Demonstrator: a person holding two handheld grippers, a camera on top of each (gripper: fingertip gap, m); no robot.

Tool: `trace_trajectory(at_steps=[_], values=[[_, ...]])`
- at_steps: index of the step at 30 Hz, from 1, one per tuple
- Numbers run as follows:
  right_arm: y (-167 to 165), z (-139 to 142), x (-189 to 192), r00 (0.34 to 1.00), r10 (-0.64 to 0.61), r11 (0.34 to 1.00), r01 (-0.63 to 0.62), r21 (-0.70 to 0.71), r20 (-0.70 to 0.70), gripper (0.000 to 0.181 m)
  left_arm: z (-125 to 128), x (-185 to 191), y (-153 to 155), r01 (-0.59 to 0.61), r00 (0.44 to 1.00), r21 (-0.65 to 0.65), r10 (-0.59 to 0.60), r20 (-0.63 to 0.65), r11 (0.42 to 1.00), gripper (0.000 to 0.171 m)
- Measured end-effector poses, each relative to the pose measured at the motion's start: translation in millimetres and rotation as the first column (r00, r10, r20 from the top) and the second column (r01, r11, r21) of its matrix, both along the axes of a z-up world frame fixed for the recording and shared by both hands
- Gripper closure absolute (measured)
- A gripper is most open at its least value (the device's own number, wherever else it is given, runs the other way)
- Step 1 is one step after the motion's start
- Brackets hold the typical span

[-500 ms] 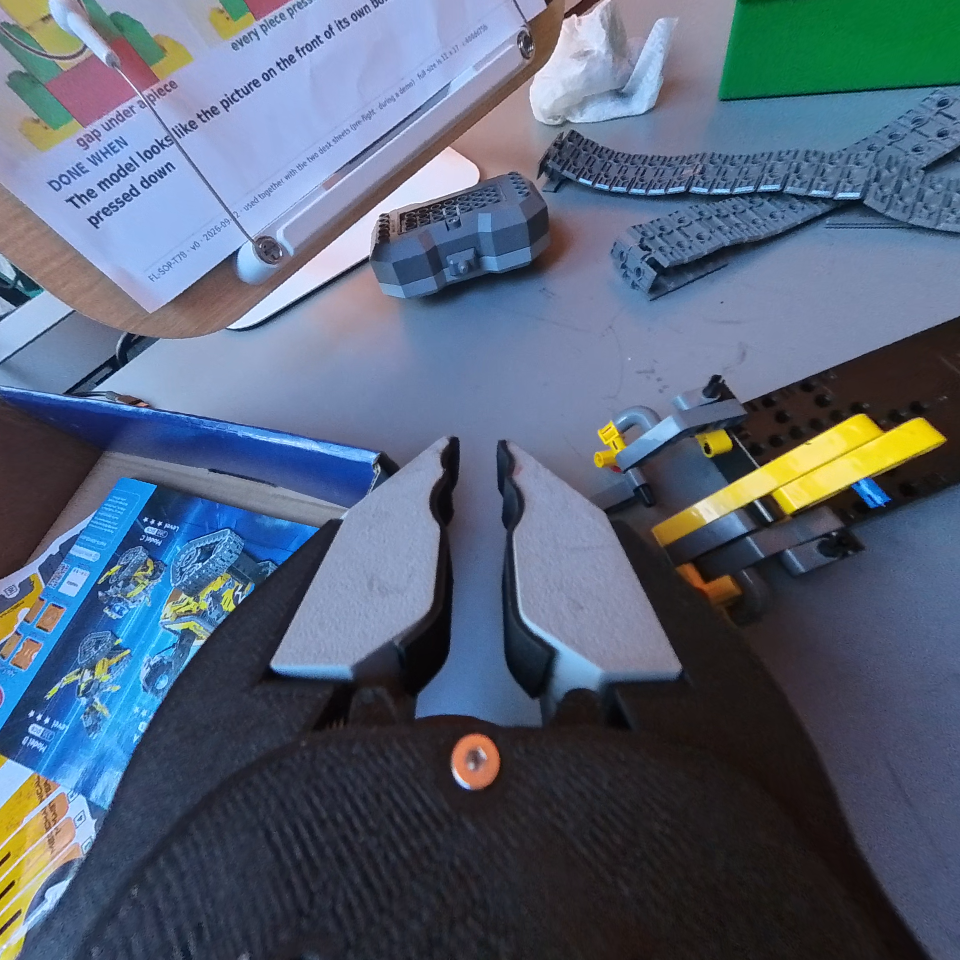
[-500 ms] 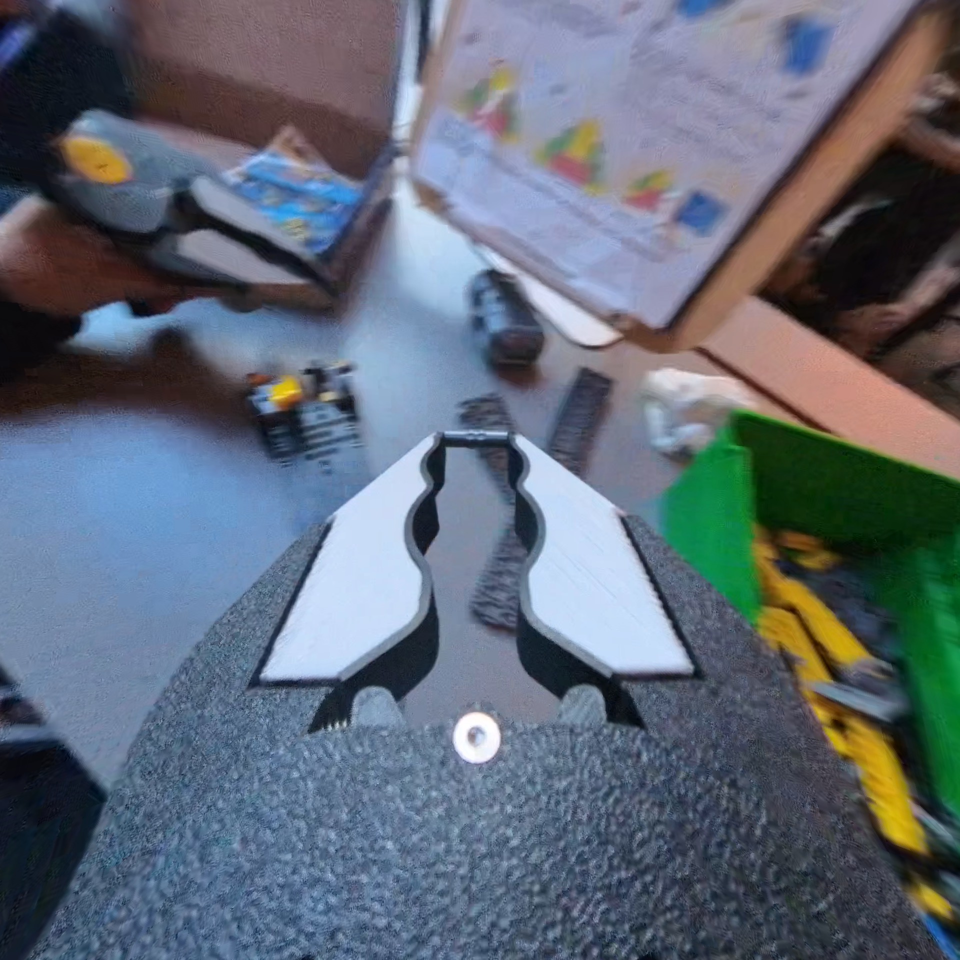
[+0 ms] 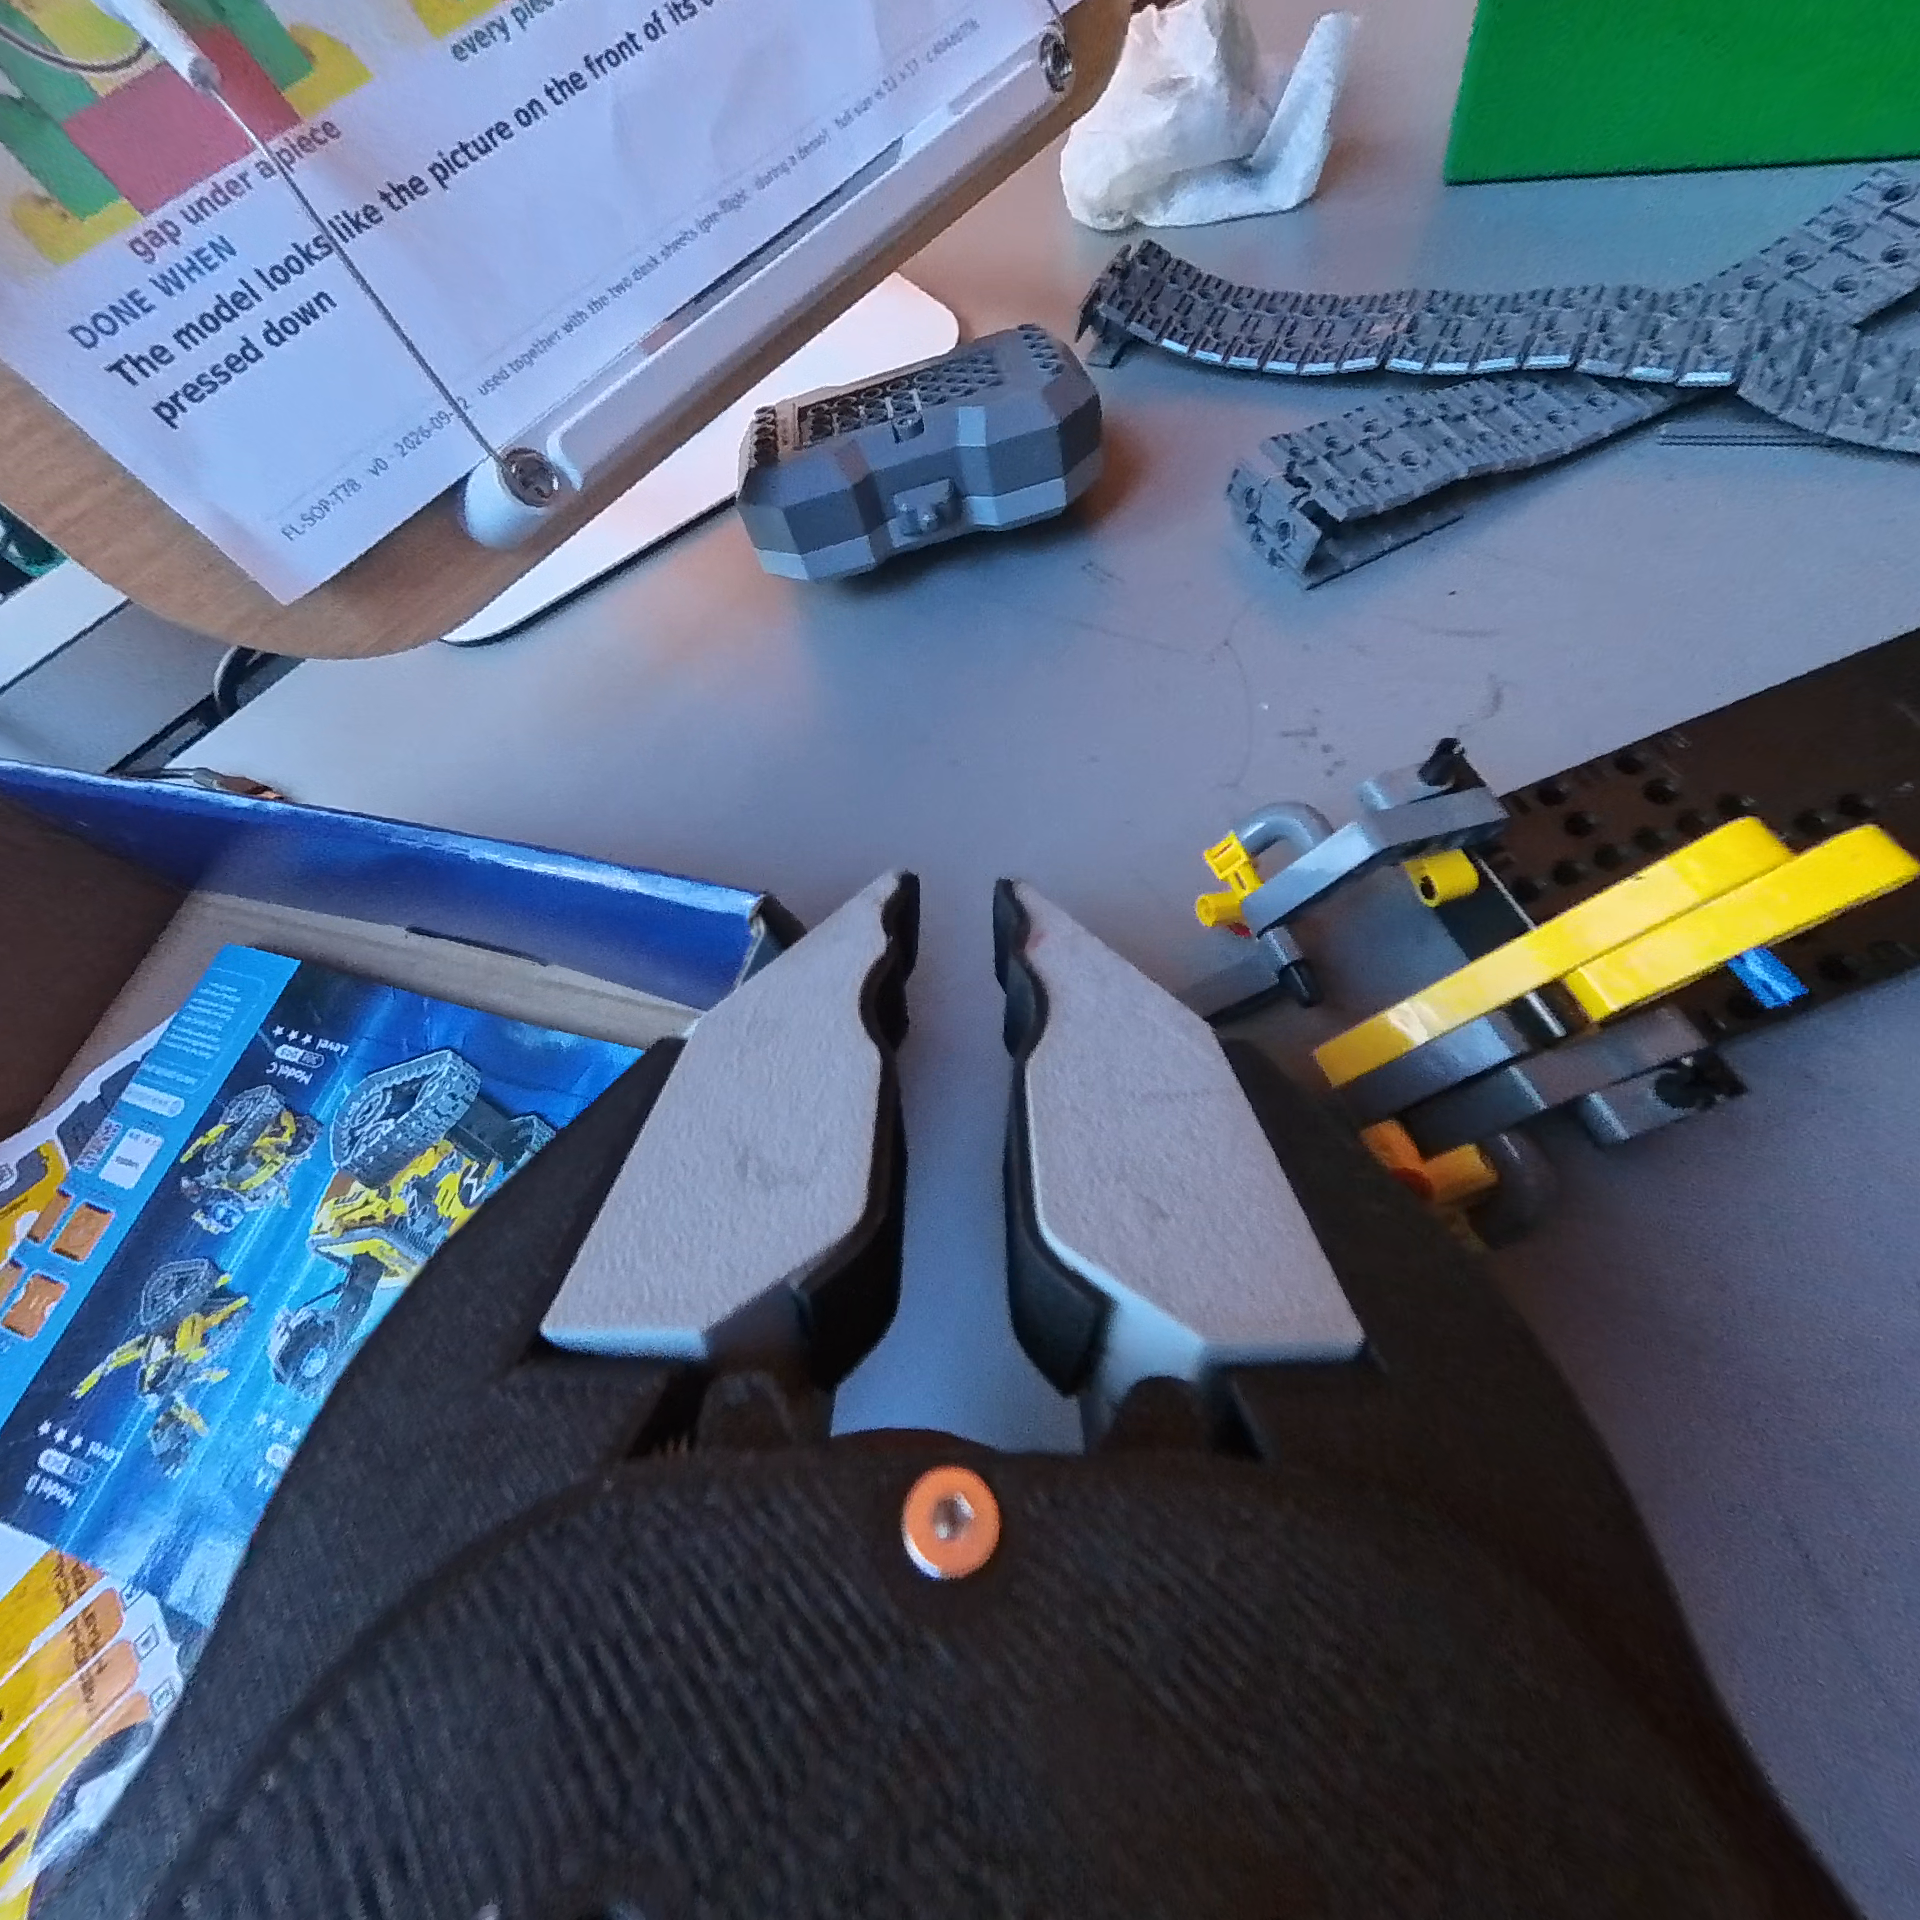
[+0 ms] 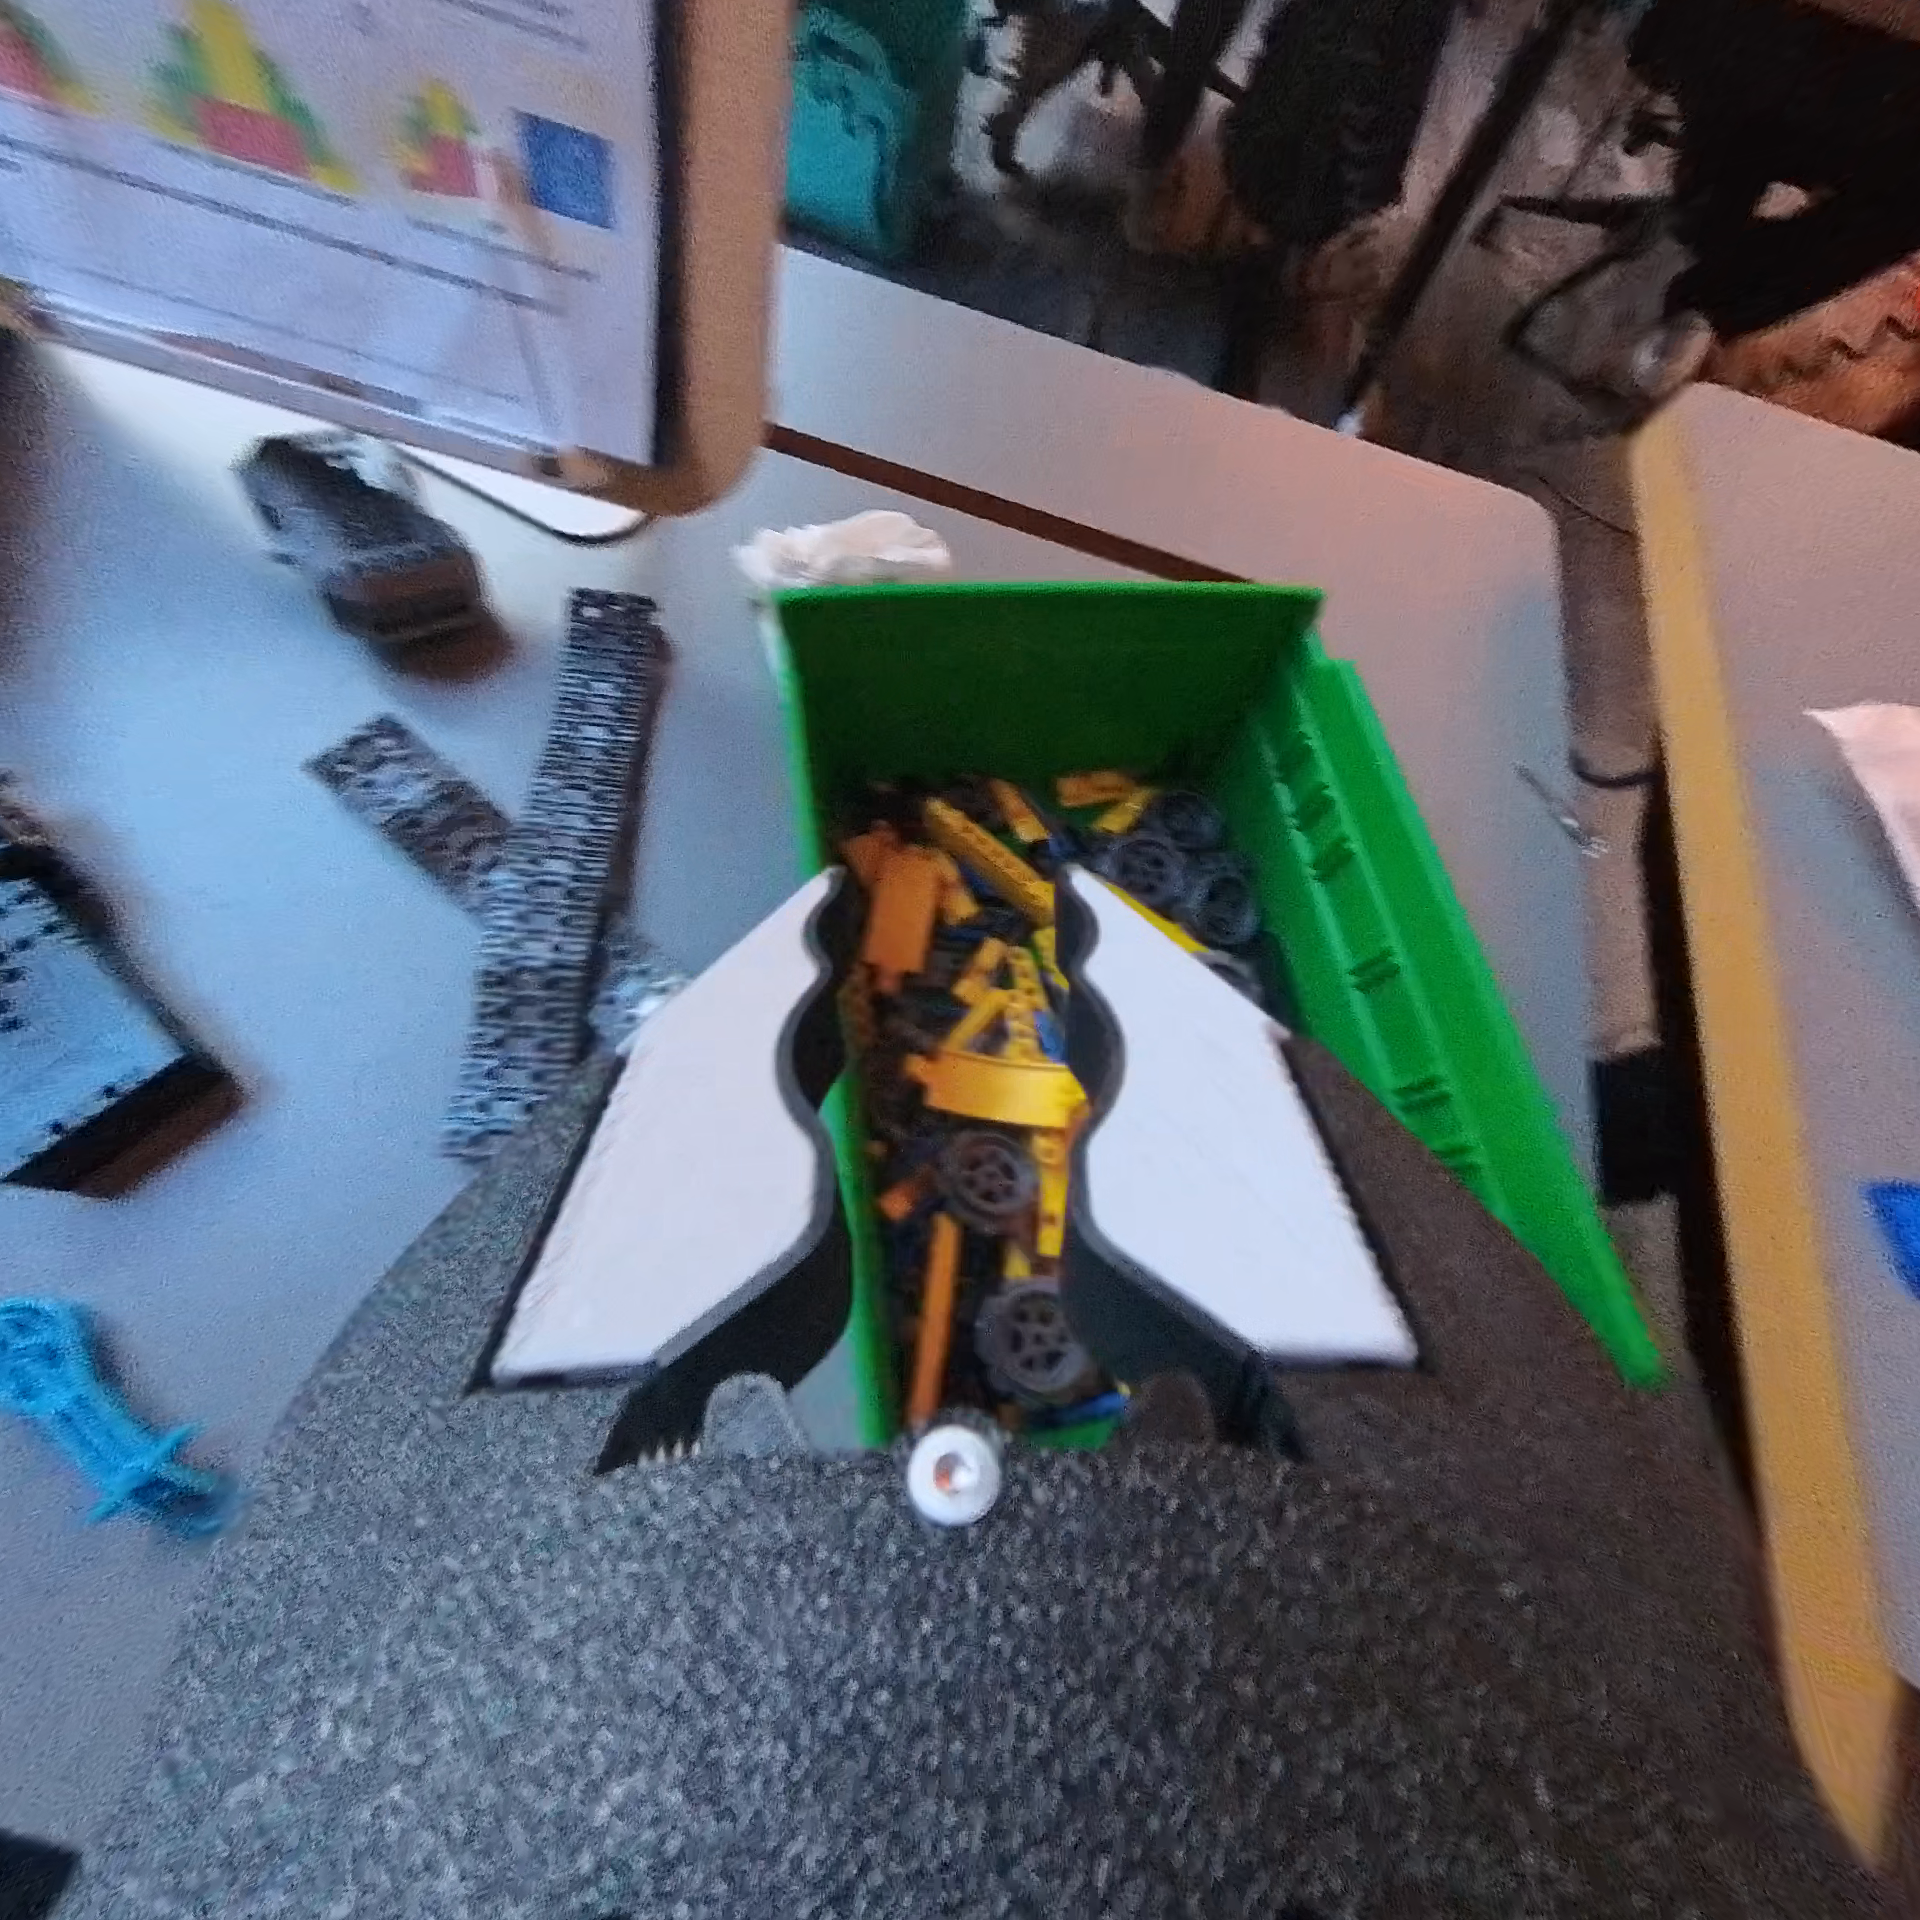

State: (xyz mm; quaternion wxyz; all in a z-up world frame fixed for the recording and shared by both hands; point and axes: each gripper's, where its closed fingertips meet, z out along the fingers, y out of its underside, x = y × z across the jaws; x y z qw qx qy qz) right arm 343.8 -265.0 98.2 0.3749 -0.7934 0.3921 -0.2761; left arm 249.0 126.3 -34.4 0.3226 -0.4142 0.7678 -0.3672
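My left gripper (image 3: pixel 954 894) hovers low over the grey table, its jaws a narrow gap apart with nothing between them. A grey and yellow brick model (image 3: pixel 1507 987) on a black studded plate (image 3: pixel 1714 810) lies just to its right. A printed booklet (image 3: pixel 260 1143) lies in a blue-edged box (image 3: pixel 364 862) to its left. My right gripper (image 4: pixel 954 883) is wide open and empty above a green bin (image 4: pixel 1039 686) full of loose yellow, orange and grey brick parts (image 4: pixel 997 1081).
A grey angular block (image 3: pixel 925 468), grey track strips (image 3: pixel 1455 343) and a crumpled white tissue (image 3: pixel 1174 135) lie farther off. A wood-framed instruction board (image 3: pixel 416 208) stands at back left. A blue part (image 4: pixel 83 1423) lies at left. The table edge is right of the bin. My hands' fingertips stand some 40 centimetres from each other. The grey angular block (image 3: pixel 925 468) is about 12 centimetres from my left fingertips.
My right gripper has swung right to above the green bin and opened wide; the small dark piece seen between its tips is gone. The left gripper has hardly moved.
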Motion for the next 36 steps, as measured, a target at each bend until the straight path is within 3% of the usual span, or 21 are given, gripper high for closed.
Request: trace_trajectory(at_steps=[3,6,9,11,15,18,22,25,27,29,32,34,36], values=[[62,-15,-47,0.977,0.208,0.975,-0.204,0.086,-0.040,0.145,0,0,-1,0.007,1.000,0.004,-0.007,-0.001,1.000,0.160],[132,-55,-115,0.864,0.472,0.879,-0.446,0.167,-0.176,0.142,0,-4,-5,0.044,0.999,0.010,-0.044,-0.012,0.999,0.159],[182,-94,-173,0.723,0.629,0.777,-0.594,0.207,-0.285,0.145,6,-18,-17,0.179,0.983,-0.029,-0.180,-0.039,0.983,0.156],[197,-120,-191,0.679,0.652,0.745,-0.656,0.121,-0.338,0.145,21,-31,-30,0.305,0.952,-0.058,-0.305,0.010,0.951,0.158],[206,-154,-192,0.667,0.626,0.708,-0.703,-0.063,-0.404,0.146,24,-64,-54,0.532,0.845,-0.091,-0.534,-0.003,0.842,0.156],[206,-160,-179,0.688,0.605,0.698,-0.700,-0.150,-0.401,0.148,17,-75,-64,0.582,0.805,-0.137,-0.592,-0.042,0.802,0.153],[205,-162,-164,0.700,0.596,0.683,-0.700,-0.210,-0.393,0.148,5,-75,-68,0.564,0.795,-0.221,-0.595,-0.115,0.796,0.146],[202,-162,-138,0.745,0.567,0.698,-0.661,-0.277,-0.351,0.152,-9,-80,-72,0.581,0.769,-0.216,-0.616,-0.169,0.784,0.144],[209,-163,-122,0.764,0.556,0.731,-0.637,-0.245,-0.328,0.158,-9,-92,-78,0.625,0.726,-0.230,-0.663,-0.182,0.746,0.154],[224,-165,-115,0.750,0.578,0.755,-0.641,-0.139,-0.321,0.160,-11,-113,-88,0.692,0.641,-0.255,-0.737,-0.213,0.675,0.171],[240,-163,-103,0.758,0.564,0.806,-0.592,0.018,-0.327,0.158,-21,-136,-102,0.765,0.539,-0.248,-0.801,-0.260,0.595,0.157],[247,-149,-101,0.771,0.572,0.816,-0.568,0.106,-0.280,0.159,-17,-144,-108,0.795,0.508,-0.243,-0.829,-0.235,0.556,0.149],[253,-130,-109,0.757,0.612,0.790,-0.575,0.211,-0.227,0.165,-6,-149,-109,0.808,0.490,-0.269,-0.851,-0.190,0.525,0.152]])
